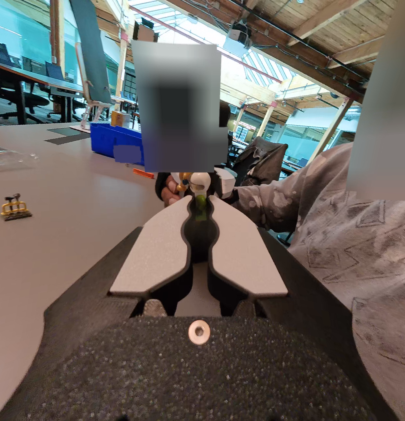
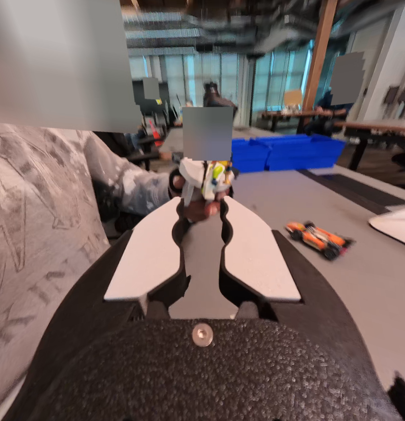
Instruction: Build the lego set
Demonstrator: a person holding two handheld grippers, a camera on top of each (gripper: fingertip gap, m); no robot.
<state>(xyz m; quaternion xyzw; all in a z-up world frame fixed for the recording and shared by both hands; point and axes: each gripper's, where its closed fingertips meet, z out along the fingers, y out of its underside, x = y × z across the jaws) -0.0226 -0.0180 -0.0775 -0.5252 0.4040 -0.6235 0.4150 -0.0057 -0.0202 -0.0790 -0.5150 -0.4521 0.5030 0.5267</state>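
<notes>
Blue plastic bins [image 2: 288, 151] stand in a row at the far side of the grey counter [image 2: 288, 284]; what they hold cannot be seen, though in the left wrist view a yellow box [image 1: 117, 118] shows above the rim of the blue bin [image 1: 110, 139]. The left claw [image 1: 199, 201] is clamped on a small white and lime lego model [image 1: 200, 189], whose green part sits right between the tips while its white rounded part and gold piece stick out beyond them. The right claw [image 2: 200, 201] stands open with a clear gap, the same lego model [image 2: 214, 180] just past its tips. An orange lego car [image 2: 317, 239] lies on the counter to the right, well apart. A small gold and dark lego piece [image 1: 14, 207] rests far left.
</notes>
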